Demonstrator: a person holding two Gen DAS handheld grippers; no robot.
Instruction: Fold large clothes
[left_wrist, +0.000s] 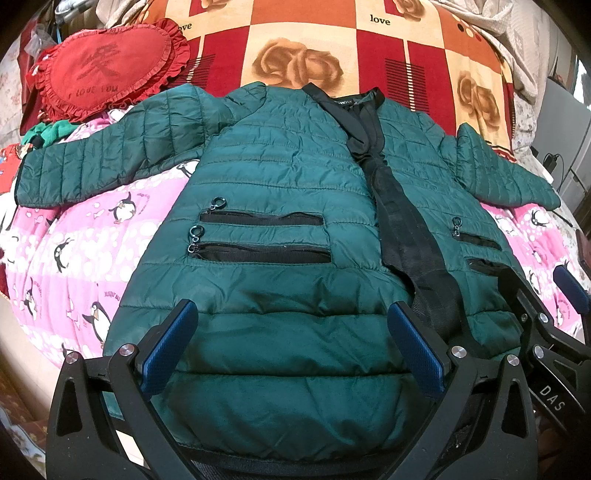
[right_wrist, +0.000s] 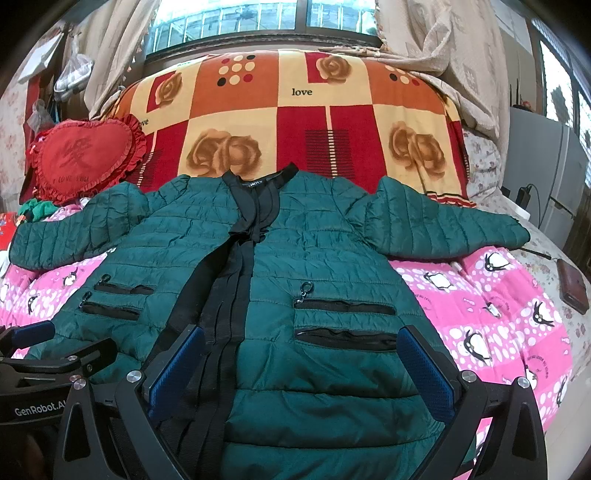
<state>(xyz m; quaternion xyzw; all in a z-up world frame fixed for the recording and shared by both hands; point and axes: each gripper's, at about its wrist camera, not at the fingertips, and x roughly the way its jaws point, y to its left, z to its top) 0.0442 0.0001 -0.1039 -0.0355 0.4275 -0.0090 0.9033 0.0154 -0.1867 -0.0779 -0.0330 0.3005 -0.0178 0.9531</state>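
A dark green quilted jacket (left_wrist: 280, 206) lies spread front-up on a bed, over a pink penguin-print quilt (left_wrist: 74, 243) and, at its collar end, an orange and red rose-patterned blanket (left_wrist: 306, 33). Both sleeves reach out to the sides, the black front band (left_wrist: 402, 229) runs down the middle, and the zip pockets (left_wrist: 264, 236) face up. No part of the jacket is turned over on itself, so by the look of it the folding has not begun: the garment is laid out flat and every fold, sleeves and body alike, is left to do. A red heart-shaped cushion (left_wrist: 107, 70) sits beyond the left sleeve, clear of the jacket's body.

The left gripper (left_wrist: 291, 347) hovers over the hem end of the jacket, on the pocketed panel to the left of the band, with its blue-padded fingers (left_wrist: 170, 347) spread wide apart and nothing between them. Whether the pads brush the fabric cannot be told from this angle. The right gripper (right_wrist: 303, 373) is likewise wide apart and empty, poised over the hem on the other side, its left finger over the black band and its right one beside the lower pocket (right_wrist: 345, 338). The two grippers sit close beside each other, each showing at the edge of the other's view
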